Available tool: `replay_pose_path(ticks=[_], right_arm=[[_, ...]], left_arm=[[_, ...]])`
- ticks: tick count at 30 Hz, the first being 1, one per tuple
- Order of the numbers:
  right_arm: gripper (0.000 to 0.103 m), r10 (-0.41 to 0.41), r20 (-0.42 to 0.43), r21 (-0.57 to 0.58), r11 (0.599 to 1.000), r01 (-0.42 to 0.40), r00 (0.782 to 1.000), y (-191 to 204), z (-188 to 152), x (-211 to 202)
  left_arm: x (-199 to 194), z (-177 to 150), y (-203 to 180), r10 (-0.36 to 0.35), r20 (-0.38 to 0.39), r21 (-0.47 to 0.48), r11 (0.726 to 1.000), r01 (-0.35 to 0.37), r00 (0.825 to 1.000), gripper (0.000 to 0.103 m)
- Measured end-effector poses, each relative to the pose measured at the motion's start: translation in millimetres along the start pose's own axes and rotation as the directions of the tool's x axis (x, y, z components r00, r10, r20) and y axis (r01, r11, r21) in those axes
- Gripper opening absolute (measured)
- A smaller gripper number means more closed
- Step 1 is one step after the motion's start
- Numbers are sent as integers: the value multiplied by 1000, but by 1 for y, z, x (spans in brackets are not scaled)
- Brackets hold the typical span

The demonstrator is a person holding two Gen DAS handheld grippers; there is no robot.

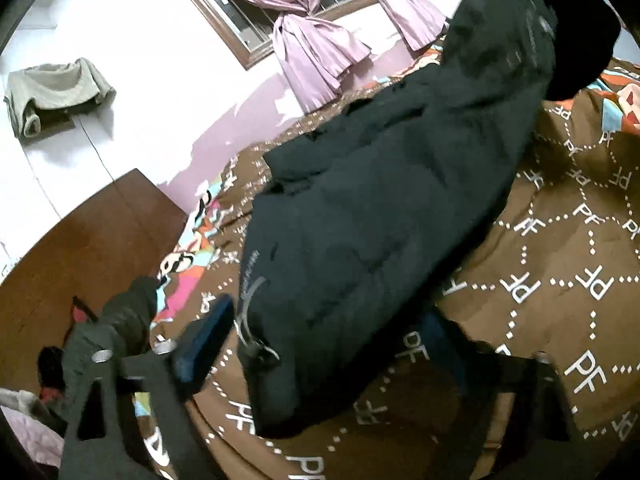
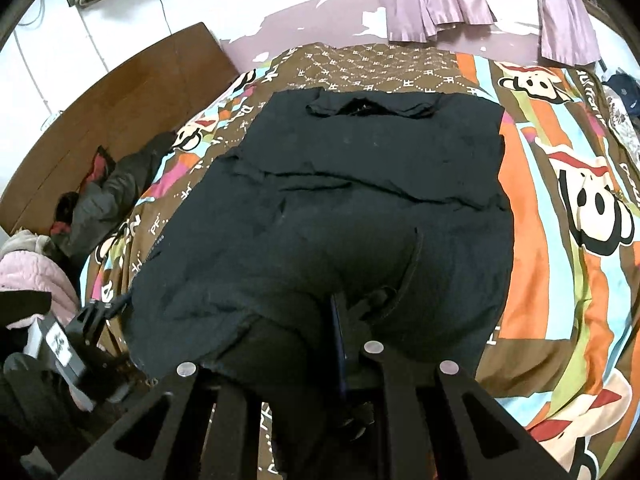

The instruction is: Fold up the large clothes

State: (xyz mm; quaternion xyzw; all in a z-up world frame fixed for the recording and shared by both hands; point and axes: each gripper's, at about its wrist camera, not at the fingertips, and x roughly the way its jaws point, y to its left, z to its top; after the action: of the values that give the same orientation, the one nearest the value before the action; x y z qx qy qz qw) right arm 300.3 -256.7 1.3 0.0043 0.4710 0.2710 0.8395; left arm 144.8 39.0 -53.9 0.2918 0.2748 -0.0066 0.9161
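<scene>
Black jacket (image 2: 352,200) spread across the bed, collar toward the far edge under the window, hem at the near edge; lower part doubled up in folds. Bedspread (image 2: 560,184) brown with dotted white lattice and letters, cartoon-face panels in orange, blue and green along the right side. Right tool (image 2: 340,320): fingers drawn together, pinching a bunch of jacket fabric at the near hem; cloth wraps over the fingertips so the pads are mostly hidden. Left tool (image 1: 320,336): fingers spread wide apart, one blue pad (image 1: 208,332) left of the jacket edge, the other (image 1: 440,344) right of it, the fabric lying between them; no grip on the cloth visible, though motion blur softens the detail. In the left wrist view the jacket (image 1: 380,220) rises toward the upper right, lifted off the bedspread there. Wooden headboard (image 2: 120,100) at the left edge of the bed, a heap of dark and pink clothes (image 2: 92,200) against it. Lilac curtains (image 1: 312,40) tied at the window; white wall, peeling purple paint below.
</scene>
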Motion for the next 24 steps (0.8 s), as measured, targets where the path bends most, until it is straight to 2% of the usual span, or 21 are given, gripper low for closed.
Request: replay_pose_path(ticks=[2,3,4,7,9,11,13,14,16,19,21,22,24], right_arm=[[12,-17,-8,-23,1000,17,1000,1,-6,1],[13,-28,-14,-37,999,28,1000,2,-10,2],[13,-37,-22,-51,998,36,999,3,-14,4],[16,-55,-49,-91,995,51,997,4,-27,10],[16,-78,-59,-138,988,69,995,8,-37,15],[23,-93,-69,-184,980,79,993,13,-47,20],[43,-100,-74,-231,970,81,992,19,-58,24],[50,-99,-70,-257,963,78,993,22,-64,25],[72,-100,-59,-315,946,76,993,31,-75,28],[83,-148,-10,-419,899,130,989,49,-92,33],[85,-247,42,-492,838,235,968,60,-104,47],[85,-353,60,-536,778,328,934,65,-111,63],[85,-512,79,-593,665,454,855,67,-119,88]], left_arm=[[0,3,3,-33,-7,-2,999,33,999,33],[2,6,4,-60,-22,1,998,60,998,26],[2,8,4,-57,-28,5,998,57,998,22],[-1,17,12,-54,-16,-17,998,54,998,15],[-4,27,24,-57,-6,-66,996,57,998,13],[-4,43,38,-58,6,-122,991,58,998,11],[-7,63,51,-64,24,-176,982,68,998,11],[-8,74,57,-70,30,-201,977,74,997,10],[-12,98,64,-80,37,-234,968,86,996,9],[-8,132,73,-97,47,-248,963,106,994,9],[-6,149,73,-105,50,-236,965,114,993,8],[-4,158,72,-105,47,-222,969,113,993,8],[-1,170,69,-108,44,-201,973,115,993,8]])
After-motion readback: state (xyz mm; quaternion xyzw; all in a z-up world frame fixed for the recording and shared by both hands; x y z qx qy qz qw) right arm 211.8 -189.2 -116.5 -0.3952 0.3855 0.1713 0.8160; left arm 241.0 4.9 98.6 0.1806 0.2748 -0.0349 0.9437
